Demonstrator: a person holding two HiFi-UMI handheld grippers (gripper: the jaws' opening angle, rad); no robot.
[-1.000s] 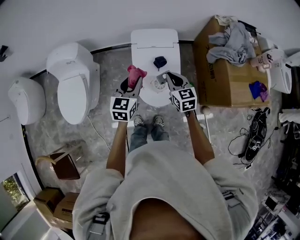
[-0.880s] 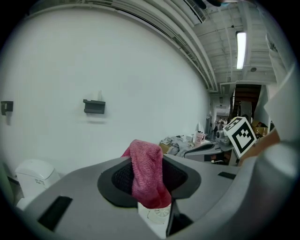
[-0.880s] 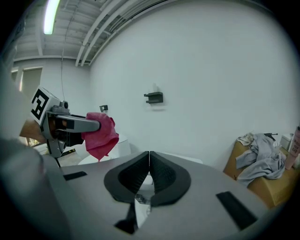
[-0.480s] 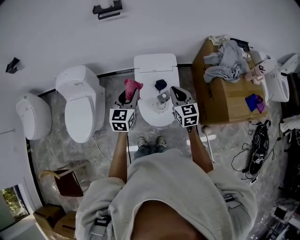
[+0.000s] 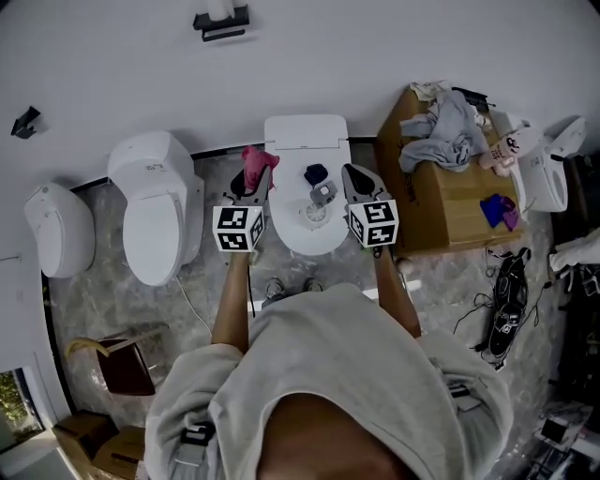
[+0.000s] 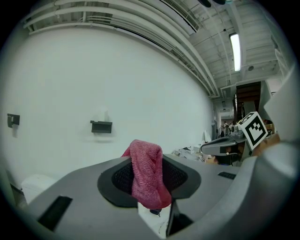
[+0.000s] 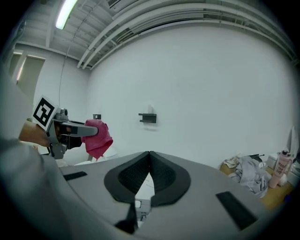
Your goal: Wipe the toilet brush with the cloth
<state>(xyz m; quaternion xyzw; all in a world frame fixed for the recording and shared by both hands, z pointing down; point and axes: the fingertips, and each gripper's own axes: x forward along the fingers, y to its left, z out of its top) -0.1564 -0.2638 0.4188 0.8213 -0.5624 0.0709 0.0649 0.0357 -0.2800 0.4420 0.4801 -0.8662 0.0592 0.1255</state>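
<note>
My left gripper [image 5: 247, 180] is shut on a pink cloth [image 5: 253, 161], which folds over its tips [image 6: 146, 180] and hangs between the jaws. It is held up over the left side of the middle toilet [image 5: 305, 141]. My right gripper [image 5: 349, 176] is shut with its pads meeting and nothing between them [image 7: 150, 157], over the toilet's right side. What looks like the toilet brush, a grey handle top [image 5: 323, 194] in a round white holder [image 5: 313, 215], stands on the closed lid between the two grippers. The grey top [image 7: 140, 205] also shows below the right jaws.
A dark blue object [image 5: 316, 173] lies on the lid near the tank. A second toilet [image 5: 155, 202] and a white fixture [image 5: 56, 230] stand to the left. A cardboard box [image 5: 441, 202] with clothes is at the right, cables and shoes [image 5: 506, 300] beyond. A black holder [image 5: 220, 21] hangs on the wall.
Both grippers have moved forward toward the toilet tank and the wall. The pink cloth stays in the left gripper. The right gripper stays shut.
</note>
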